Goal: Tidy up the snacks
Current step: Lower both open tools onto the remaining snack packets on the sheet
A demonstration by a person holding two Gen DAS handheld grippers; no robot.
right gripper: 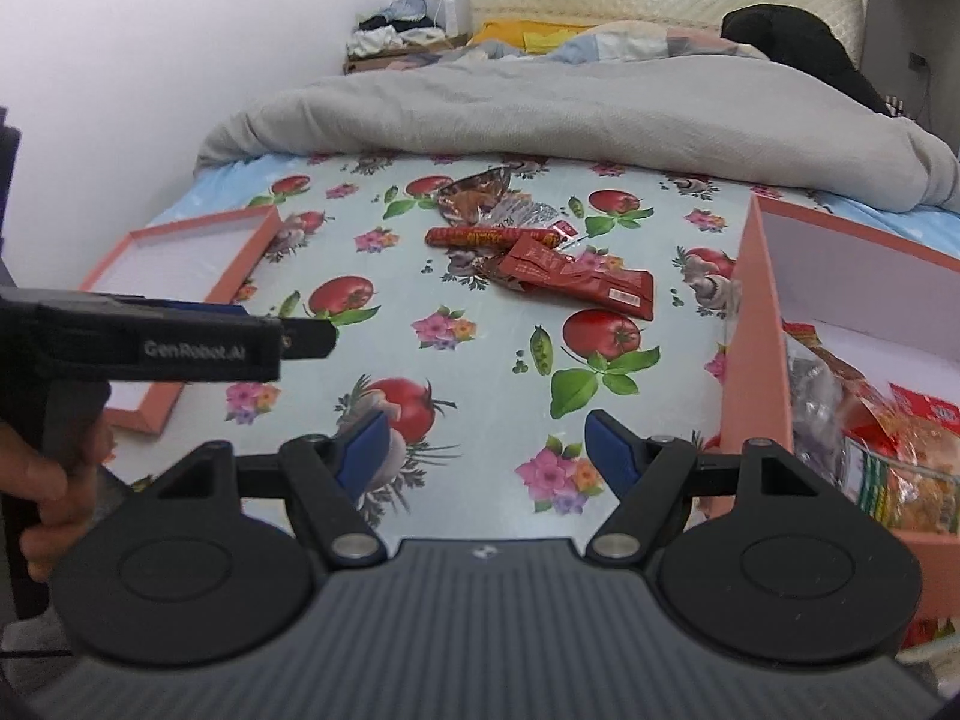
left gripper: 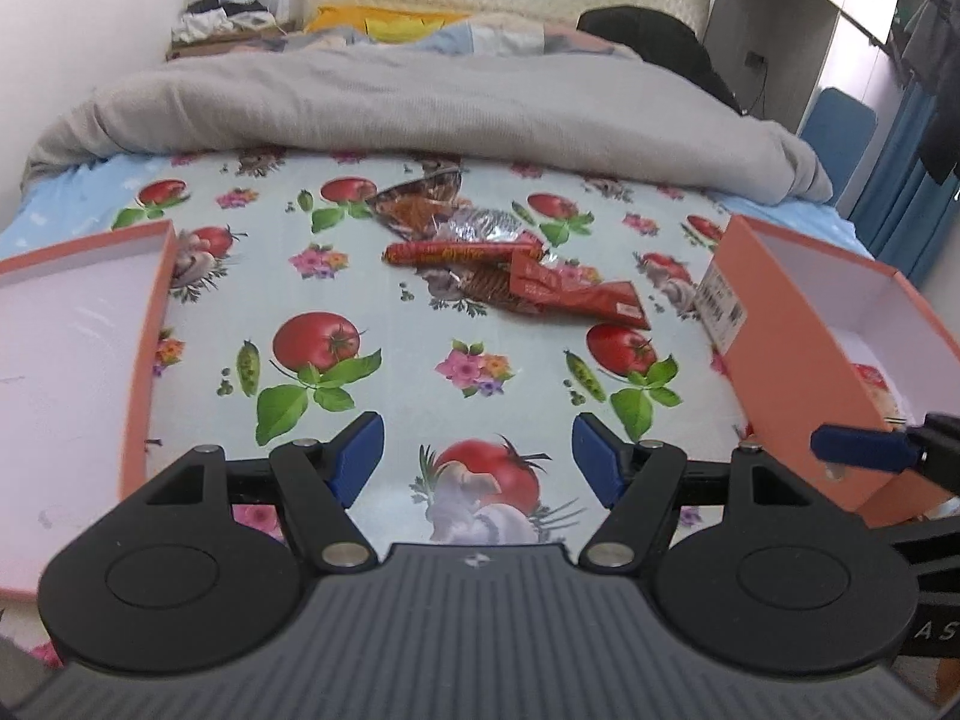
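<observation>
A pile of red and brown snack packets lies on the tomato-print cloth in the middle of the bed; it also shows in the right wrist view. An orange box stands at the right and holds several snack bags. Its orange lid lies open-side up at the left, also seen in the right wrist view. My left gripper is open and empty, well short of the pile. My right gripper is open and empty beside the box.
A grey duvet is bunched across the bed behind the cloth. Pillows, a black garment and a headboard lie beyond. A shelf, hanging clothes and a blue curtain stand at the right. The left gripper body crosses the right wrist view.
</observation>
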